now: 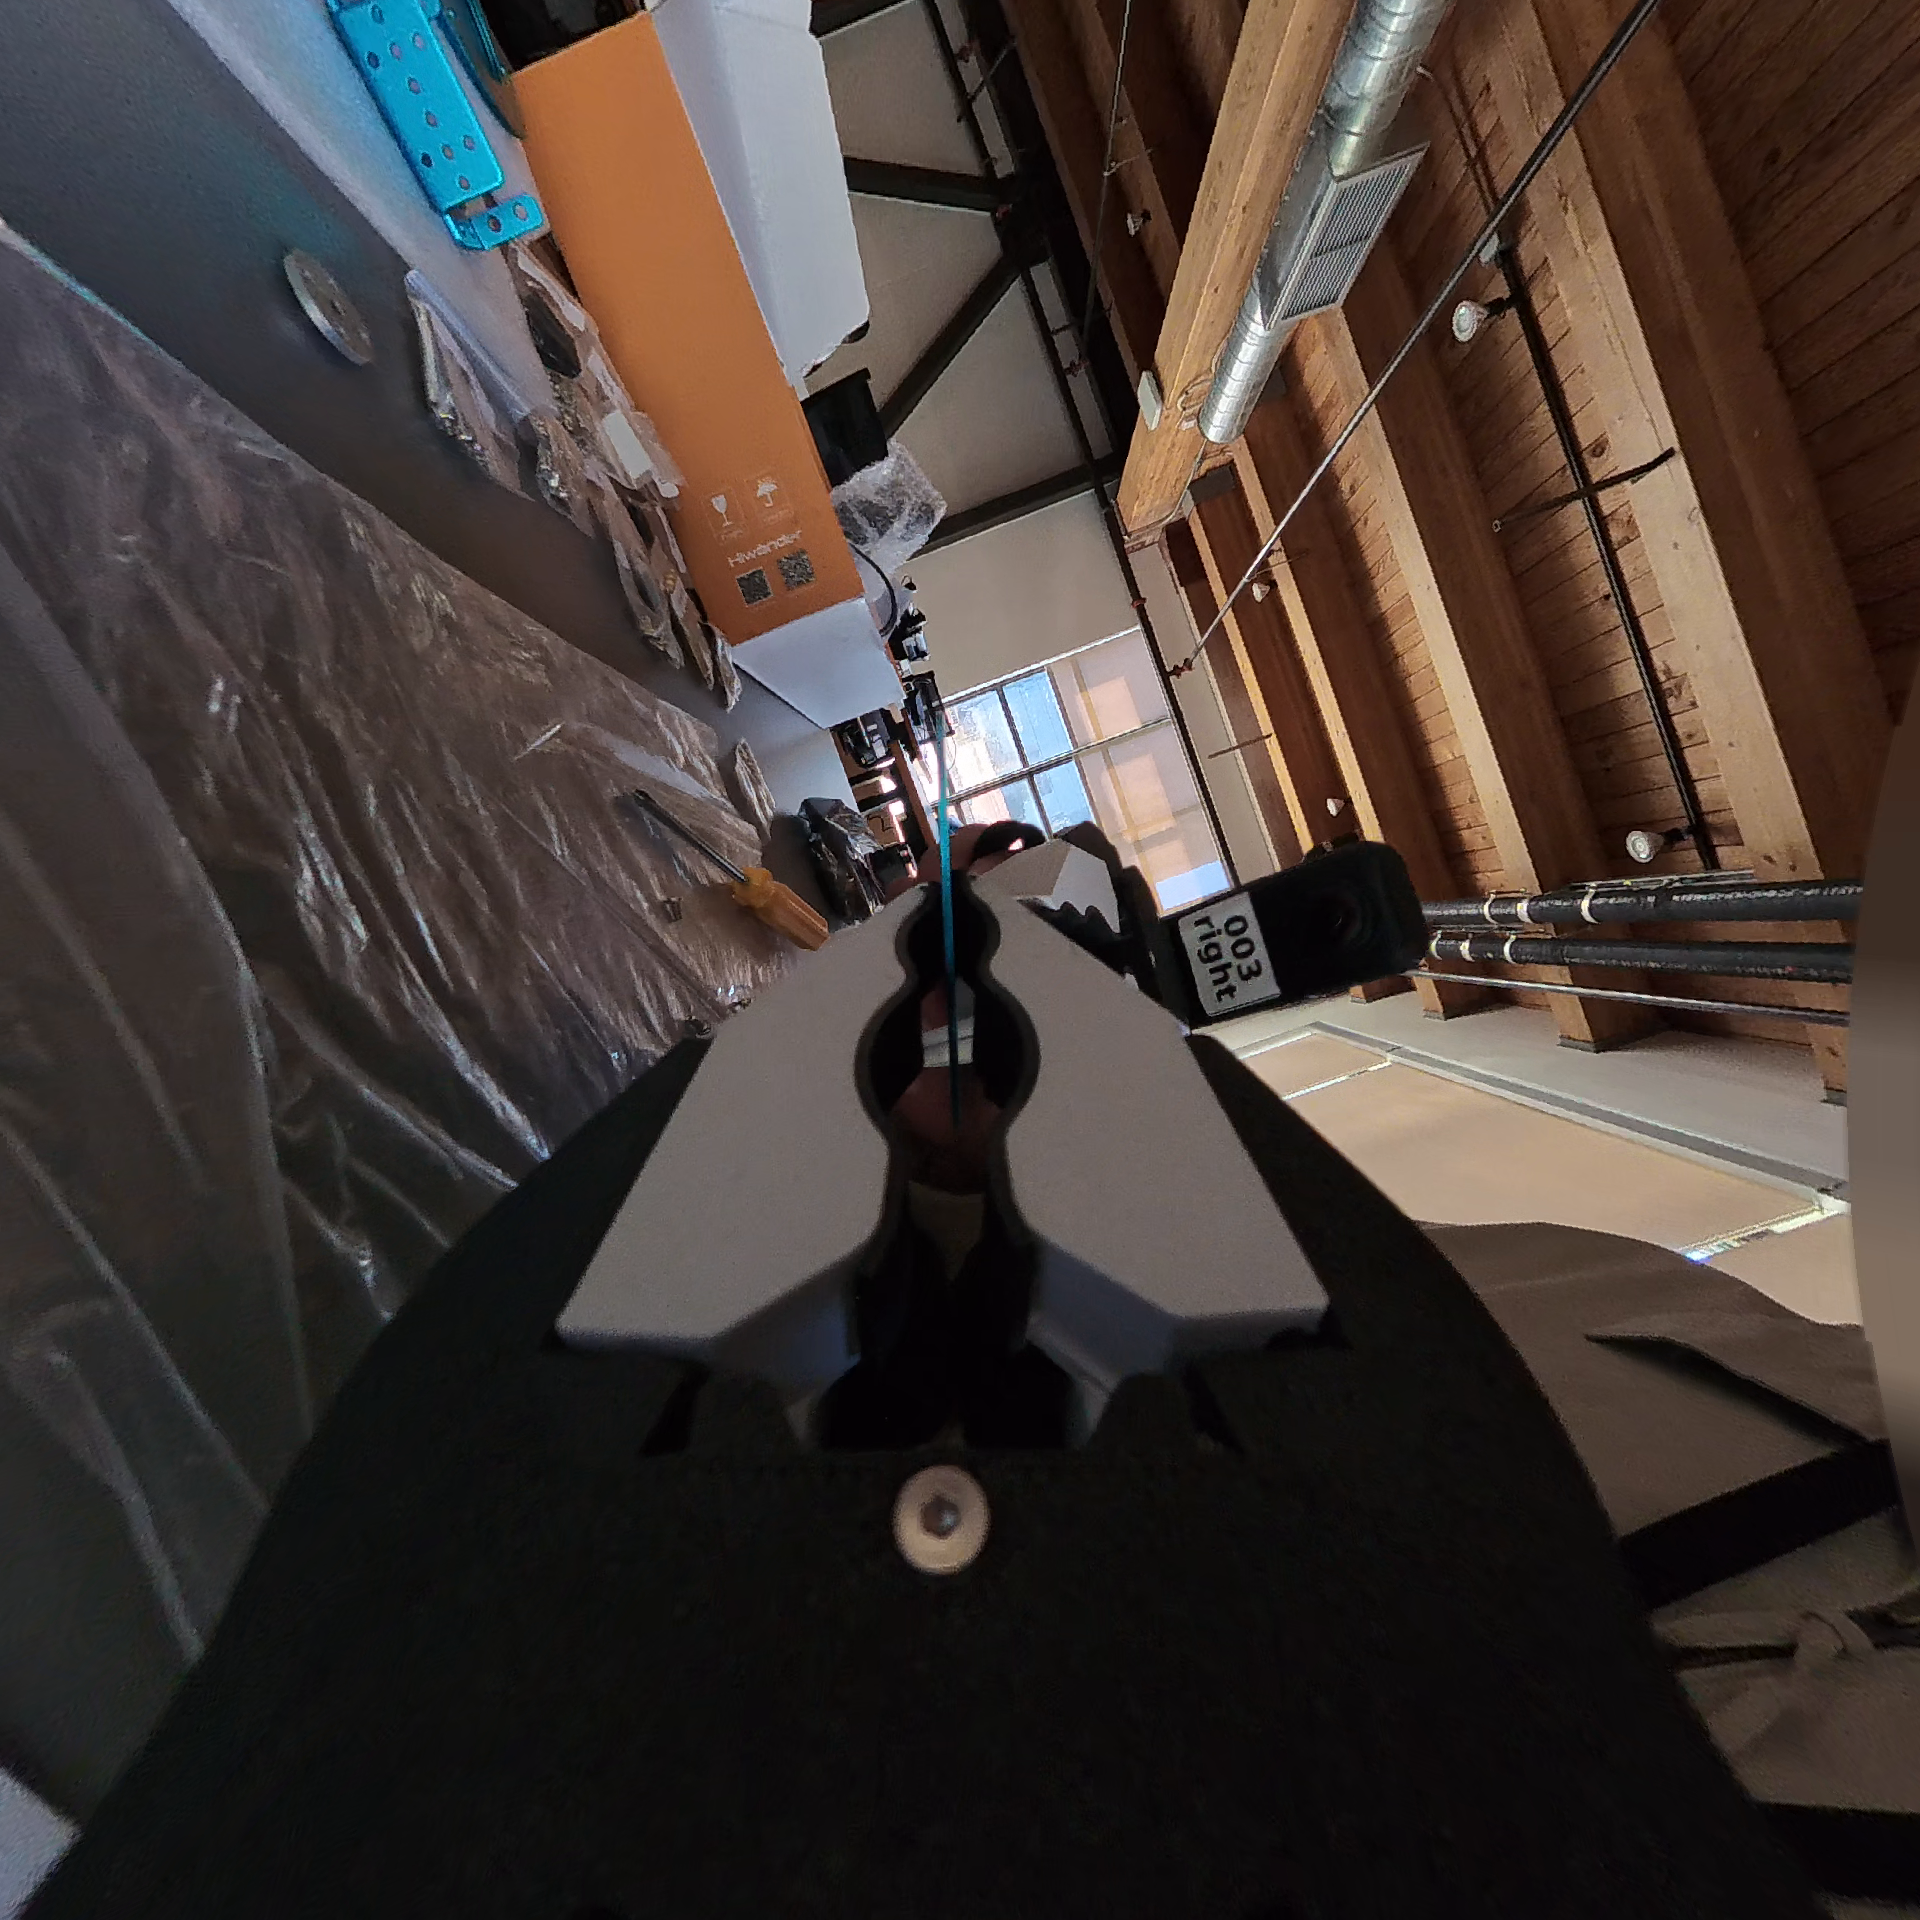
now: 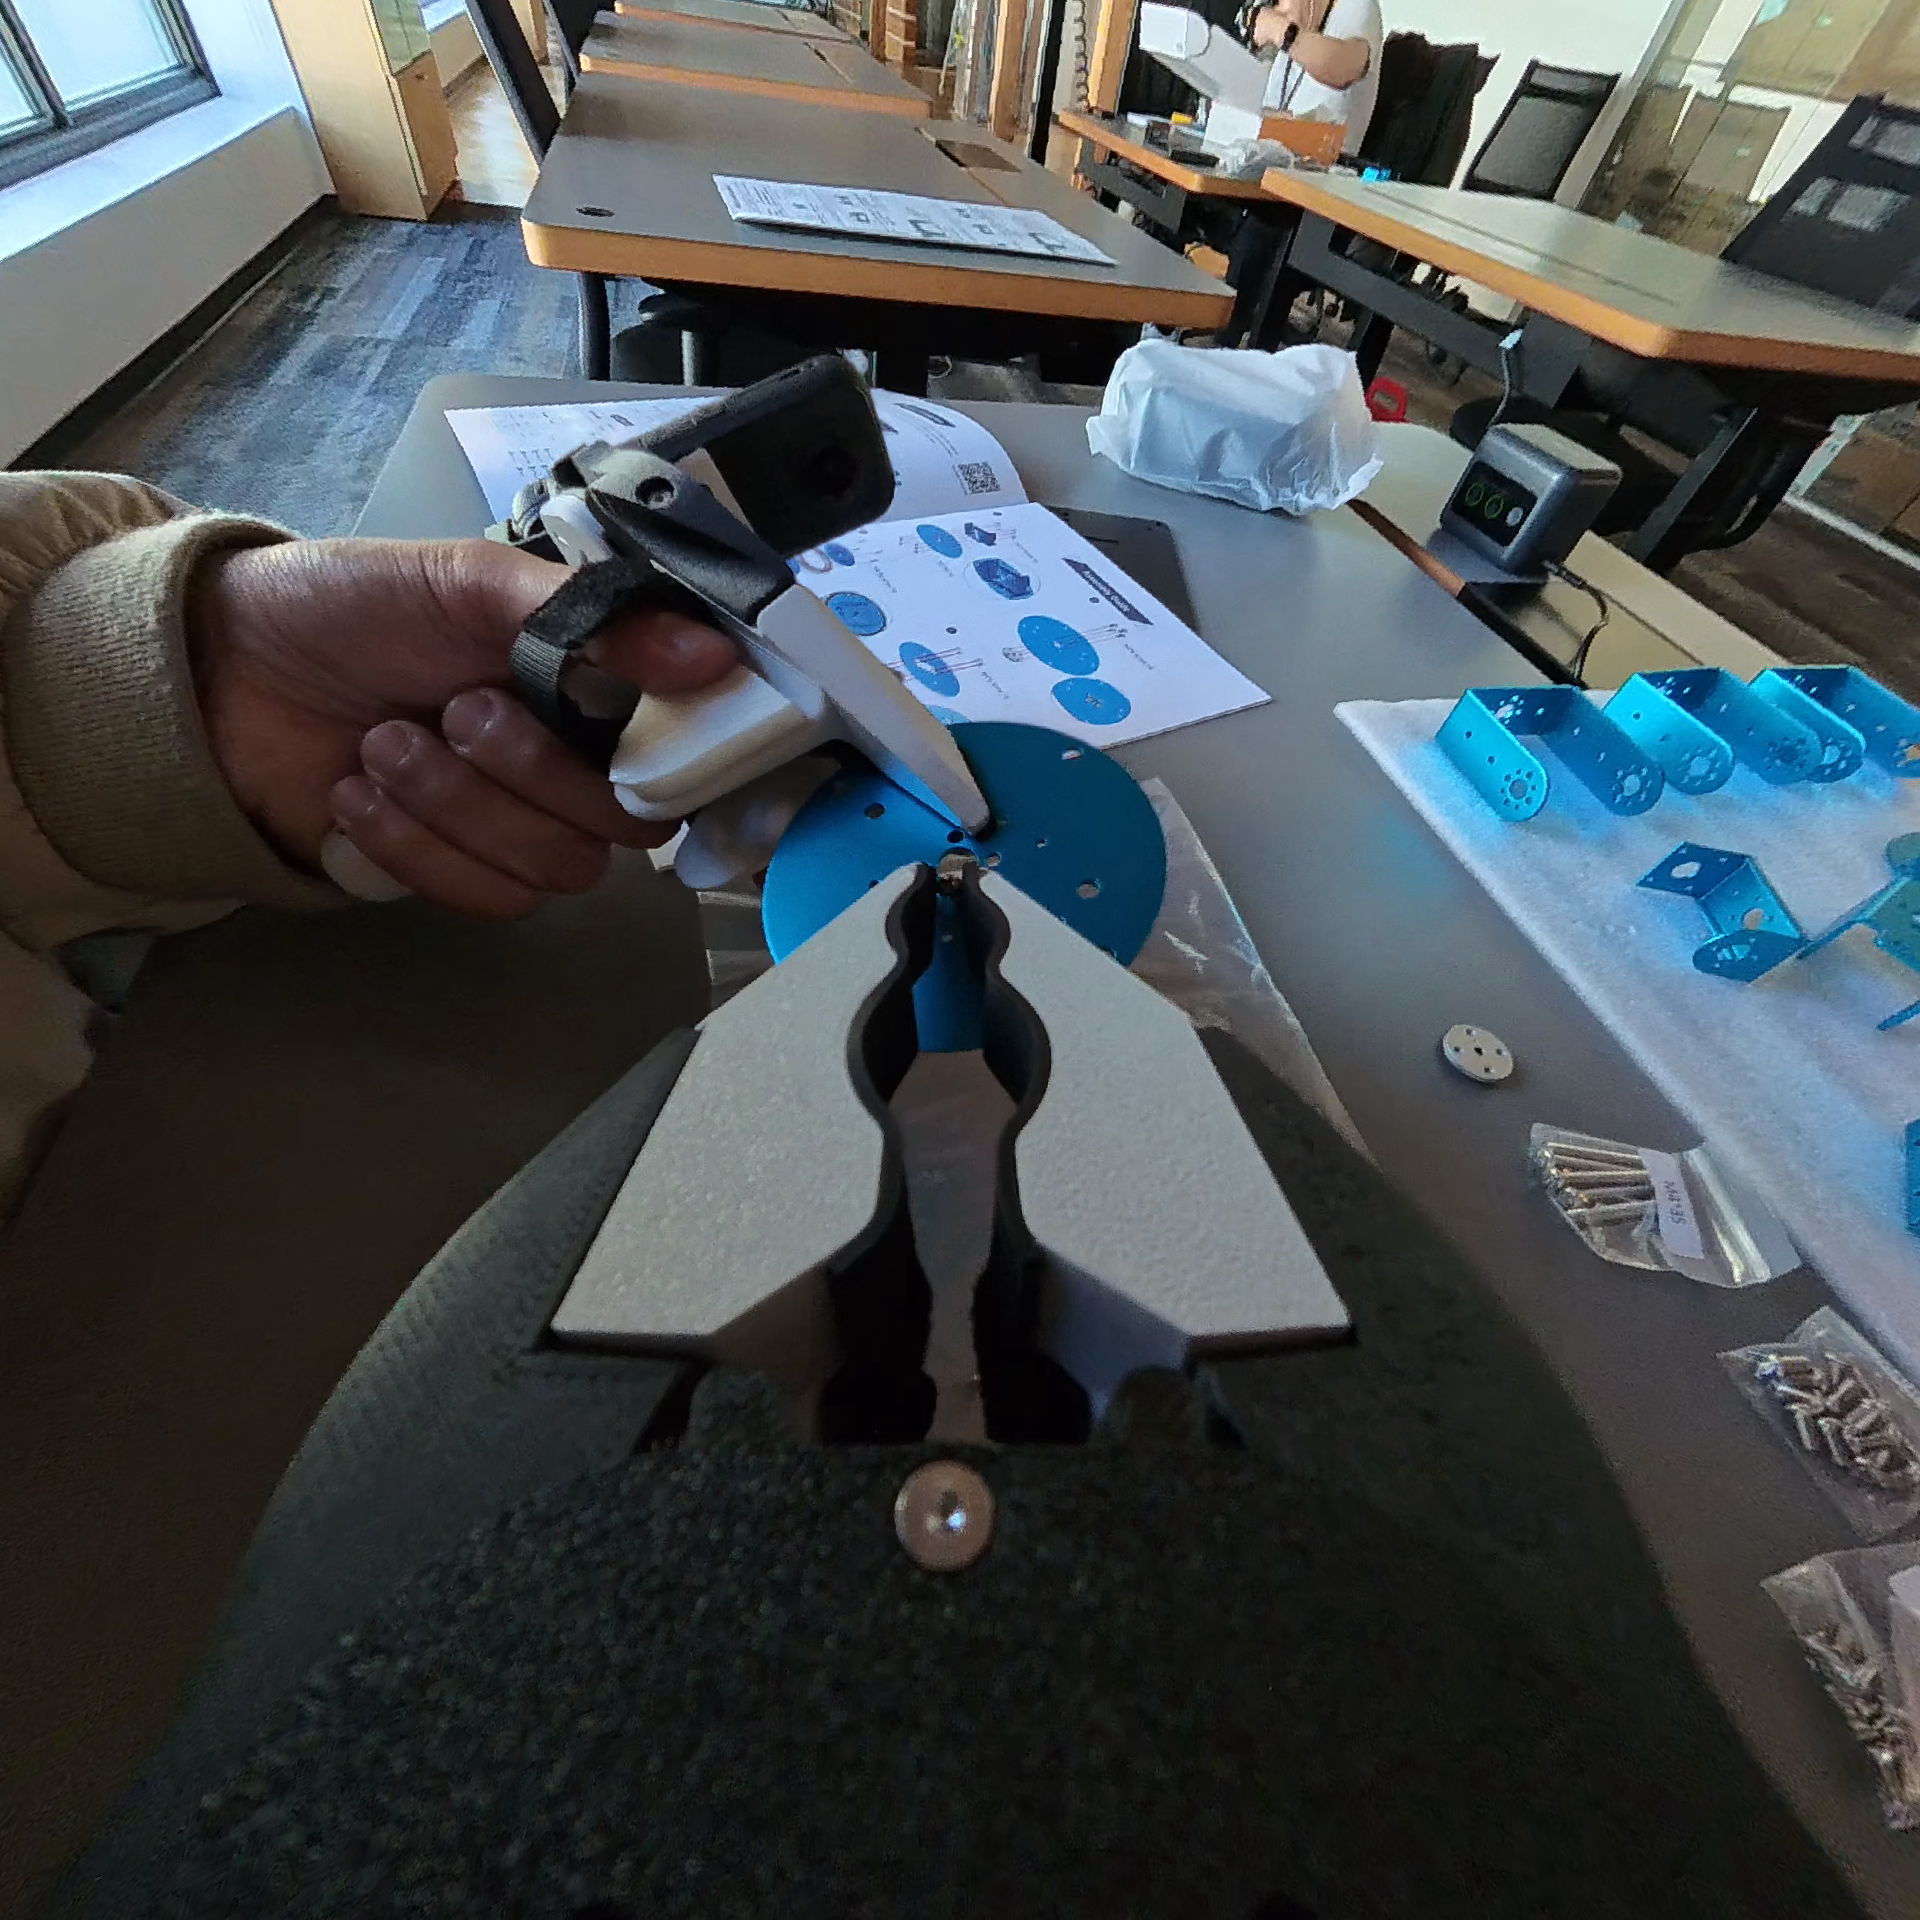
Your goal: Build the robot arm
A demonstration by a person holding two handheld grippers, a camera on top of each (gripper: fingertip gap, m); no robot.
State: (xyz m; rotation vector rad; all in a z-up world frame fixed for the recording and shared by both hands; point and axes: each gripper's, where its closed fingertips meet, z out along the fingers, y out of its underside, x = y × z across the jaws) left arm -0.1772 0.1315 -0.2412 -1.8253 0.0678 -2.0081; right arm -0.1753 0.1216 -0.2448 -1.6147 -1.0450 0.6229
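Observation:
My left gripper (image 1: 951,896) is shut on a thin blue round plate (image 1: 944,821), seen edge-on between its fingers. In the right wrist view the same plate (image 2: 1049,821) is a perforated blue disc held tilted above the grey table (image 2: 1340,644), with the left gripper (image 2: 975,821) clamped near its centre and a hand around its handle. My right gripper (image 2: 951,871) is shut on a small metal screw (image 2: 951,859), held right at the disc's central holes. The right gripper's camera (image 1: 1299,935) shows just beyond the plate in the left wrist view.
An open instruction booklet (image 2: 1039,613) lies behind the disc. A white foam sheet (image 2: 1455,769) at the right carries several blue brackets (image 2: 1496,758). Bags of screws (image 2: 1621,1195), a small silver flange (image 2: 1475,1055), a white plastic bag (image 2: 1236,421) and an orange-handled screwdriver (image 1: 769,896) lie nearby. Both grippers' tips are close together, under 4 cm apart.

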